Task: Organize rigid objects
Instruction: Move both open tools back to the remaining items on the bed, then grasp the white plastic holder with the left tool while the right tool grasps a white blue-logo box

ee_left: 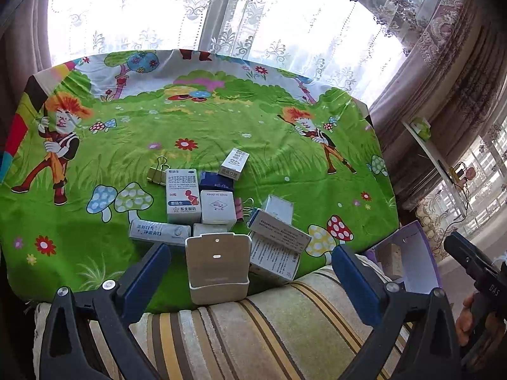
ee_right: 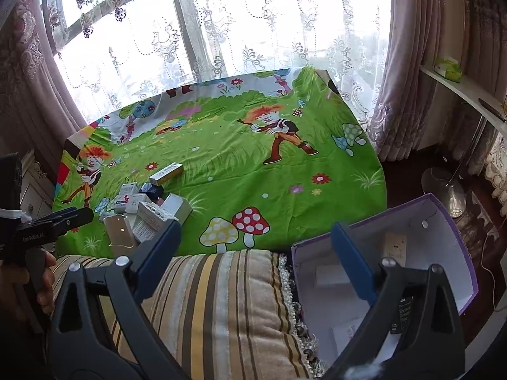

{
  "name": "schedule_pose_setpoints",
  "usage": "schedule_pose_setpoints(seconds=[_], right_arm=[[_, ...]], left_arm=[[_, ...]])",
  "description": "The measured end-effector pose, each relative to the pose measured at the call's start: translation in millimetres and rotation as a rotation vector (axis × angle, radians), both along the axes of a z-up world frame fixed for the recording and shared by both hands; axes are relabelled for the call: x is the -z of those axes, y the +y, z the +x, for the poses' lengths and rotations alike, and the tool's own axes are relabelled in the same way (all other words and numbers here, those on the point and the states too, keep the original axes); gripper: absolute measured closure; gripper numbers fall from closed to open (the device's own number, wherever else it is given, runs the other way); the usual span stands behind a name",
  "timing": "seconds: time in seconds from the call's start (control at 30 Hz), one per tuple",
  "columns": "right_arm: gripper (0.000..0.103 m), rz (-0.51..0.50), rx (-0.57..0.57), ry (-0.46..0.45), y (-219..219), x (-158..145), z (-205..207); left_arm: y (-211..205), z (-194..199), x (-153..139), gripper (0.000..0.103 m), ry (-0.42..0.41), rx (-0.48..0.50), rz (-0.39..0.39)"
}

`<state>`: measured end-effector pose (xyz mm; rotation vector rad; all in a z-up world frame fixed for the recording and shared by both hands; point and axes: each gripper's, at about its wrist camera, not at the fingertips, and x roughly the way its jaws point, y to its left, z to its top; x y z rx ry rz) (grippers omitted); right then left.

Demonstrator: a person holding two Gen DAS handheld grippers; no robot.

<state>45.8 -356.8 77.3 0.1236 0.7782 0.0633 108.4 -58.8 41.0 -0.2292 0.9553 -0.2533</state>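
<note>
Small cartons and boxes [ee_left: 202,202], the rigid objects to be organized, lie heaped on a cartoon-printed cloth [ee_left: 221,133] over what looks like a desk, straight ahead of the left gripper [ee_left: 250,272], whose jaws stand spread wide and hold nothing. Nearest, directly between the left jaws, a white plastic holder [ee_left: 217,267] stands at the cloth's near edge where it meets a striped cushion [ee_left: 253,332]; its long axis runs away from the jaws, so they straddle its width. Just beyond and toward the right jaw, a white carton with printed text [ee_left: 279,247] lies tilted against the pile. Farther on stand a white-and-blue medicine box [ee_left: 182,196], a white square box [ee_left: 218,207] and a dark blue box [ee_left: 217,181], touching or nearly so; a gold binder clip [ee_left: 157,172] sits beside the left of the heap, and one small white box [ee_left: 234,163] lies apart beyond it.

The right gripper [ee_right: 256,259], jaws likewise spread and empty, hovers over the cushion, with an open purple-walled box [ee_right: 450,221] under its right jaw; a few flat items already lie inside. From this gripper the heap lies well off to the left. The left hand is judged the nearer for the next pick, the purple box the likely destination.
</note>
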Motion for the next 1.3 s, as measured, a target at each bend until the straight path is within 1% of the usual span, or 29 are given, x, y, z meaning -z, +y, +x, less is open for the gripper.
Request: schedule_pose_setpoints(seconds=[0.1, 0.2, 0.3, 0.4, 0.47, 0.53, 0.77, 0.87, 1.03, 1.17, 1.27, 1.3], right_arm=[[0.006, 0.002, -0.021, 0.008, 8, 1, 7], [0.006, -0.014, -0.050, 0.013, 19, 0, 16], [0.006, -0.028, -0.079, 0.016, 31, 1, 26], [0.006, -0.021, -0.097, 0.025, 40, 4, 36], [0.006, -0.022, -0.110, 0.035, 46, 8, 41], [0.006, -0.029, -0.130, 0.050, 54, 13, 46], [0.006, -0.057, -0.181, 0.090, 74, 28, 58], [0.006, -0.060, -0.192, 0.109, 78, 33, 61], [0.006, -0.071, -0.207, 0.131, 83, 38, 64], [0.006, -0.086, -0.224, 0.144, 91, 42, 65], [0.006, -0.090, -0.232, 0.155, 97, 45, 66], [0.006, -0.090, -0.233, 0.160, 98, 46, 66]], left_arm=[[10, 6, 9, 0.000, 0.052, -0.055, -0.012], [13, 13, 21, 0.000, 0.126, -0.069, -0.037], [8, 21, 38, 0.000, 0.207, -0.062, -0.019], [7, 23, 55, 0.000, 0.262, -0.078, 0.009], [9, 25, 63, 0.000, 0.297, -0.089, 0.014], [7, 27, 67, 0.000, 0.318, -0.092, 0.031], [-9, 38, 85, 0.000, 0.387, -0.055, 0.102], [-14, 41, 91, 0.000, 0.399, -0.046, 0.126], [-16, 45, 97, 0.000, 0.411, -0.054, 0.140], [-19, 50, 103, 0.011, 0.421, -0.057, 0.141], [-19, 50, 105, 0.026, 0.422, -0.057, 0.142], [-18, 51, 105, 0.027, 0.418, -0.058, 0.143]])
